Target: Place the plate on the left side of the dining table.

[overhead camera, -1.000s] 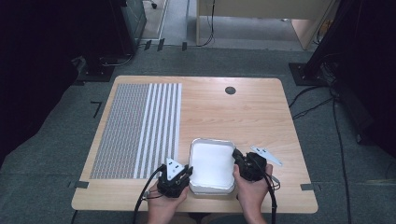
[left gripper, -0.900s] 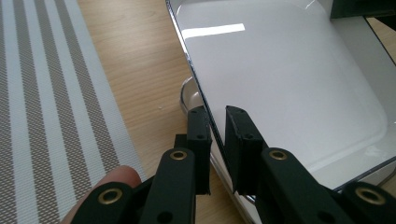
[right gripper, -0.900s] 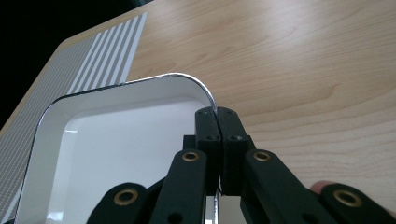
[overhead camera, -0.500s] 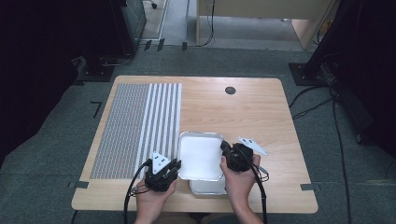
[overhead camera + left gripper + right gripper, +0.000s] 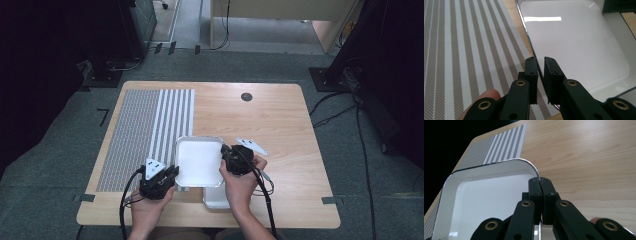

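Basically, high view first: white tray (image 5: 199, 161) sits at about 6 o'clock on the wooden table (image 5: 280, 120), its left edge over the striped placemat (image 5: 145, 130). Left gripper (image 5: 170, 172) is at the tray's 8 o'clock edge, right gripper (image 5: 225, 152) at its 3 o'clock edge. One grip per side, prob. so the wide, flat tray stays level and doesn't tip. A second white tray (image 5: 216, 197) lies under it, peeking out at 5 o'clock, so the top one looks lifted off or shifted w/ respect to it. Small dark disc (image 5: 246, 96) sits far off at 12 o'clock, not involved.

Left gripper view: left gripper (image 5: 541, 65) has its jaws nearly together w/ the tray's thin metal rim (image 5: 531, 47) running between them; clamped on the rim, a thin edge being the only purchase a shallow tray gives. Placemat (image 5: 461, 50) fills the 9 o'clock side.

Right gripper view: right gripper (image 5: 540, 182) has its jaws pressed together on the rim near the tray's rounded corner (image 5: 529, 165) at 12 o'clock; the tray (image 5: 481, 195) spreads toward 9 o'clock, bare table (image 5: 586, 157) at 2 o'clock.
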`<state>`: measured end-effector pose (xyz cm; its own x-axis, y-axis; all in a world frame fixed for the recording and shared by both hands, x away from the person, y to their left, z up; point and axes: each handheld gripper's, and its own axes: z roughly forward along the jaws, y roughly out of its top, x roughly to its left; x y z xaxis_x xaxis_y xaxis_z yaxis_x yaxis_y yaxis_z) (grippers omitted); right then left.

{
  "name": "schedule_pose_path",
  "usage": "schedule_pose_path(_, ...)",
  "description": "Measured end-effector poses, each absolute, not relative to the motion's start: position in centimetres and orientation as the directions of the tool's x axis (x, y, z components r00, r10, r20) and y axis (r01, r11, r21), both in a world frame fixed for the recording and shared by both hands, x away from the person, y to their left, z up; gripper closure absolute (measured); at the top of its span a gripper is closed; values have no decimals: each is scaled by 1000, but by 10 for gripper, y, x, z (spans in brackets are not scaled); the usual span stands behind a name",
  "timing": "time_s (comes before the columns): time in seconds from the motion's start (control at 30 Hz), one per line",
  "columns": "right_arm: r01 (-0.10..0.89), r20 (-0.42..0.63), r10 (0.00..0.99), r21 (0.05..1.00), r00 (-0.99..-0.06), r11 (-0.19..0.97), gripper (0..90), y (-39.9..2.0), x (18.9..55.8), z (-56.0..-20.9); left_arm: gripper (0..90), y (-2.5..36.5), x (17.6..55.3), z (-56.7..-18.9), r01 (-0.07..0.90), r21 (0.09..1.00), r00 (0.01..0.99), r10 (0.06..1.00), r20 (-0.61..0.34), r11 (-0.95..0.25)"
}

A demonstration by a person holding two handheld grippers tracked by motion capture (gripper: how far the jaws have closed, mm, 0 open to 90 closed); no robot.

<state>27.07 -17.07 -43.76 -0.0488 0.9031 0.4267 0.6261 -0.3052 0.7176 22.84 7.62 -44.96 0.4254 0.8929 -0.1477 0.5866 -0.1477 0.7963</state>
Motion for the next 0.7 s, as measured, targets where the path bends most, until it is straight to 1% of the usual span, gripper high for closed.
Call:
schedule_pose_path(0.2,632,421,904,719,-66,-289,895,-154,282,-436,824,91,236,-449,592,793,408,902,-143,-142)
schedule_pose_path(0.57,656,449,890,695,-77,-294,895,-120,308,-439,833,123,255,-448,601,787,364,924,-118,-137)
schedule_pose_path(0.7,672,452,888,683,-81,-287,894,-102,322,-442,839,136,264,-449,611,783,338,933,-123,-117)
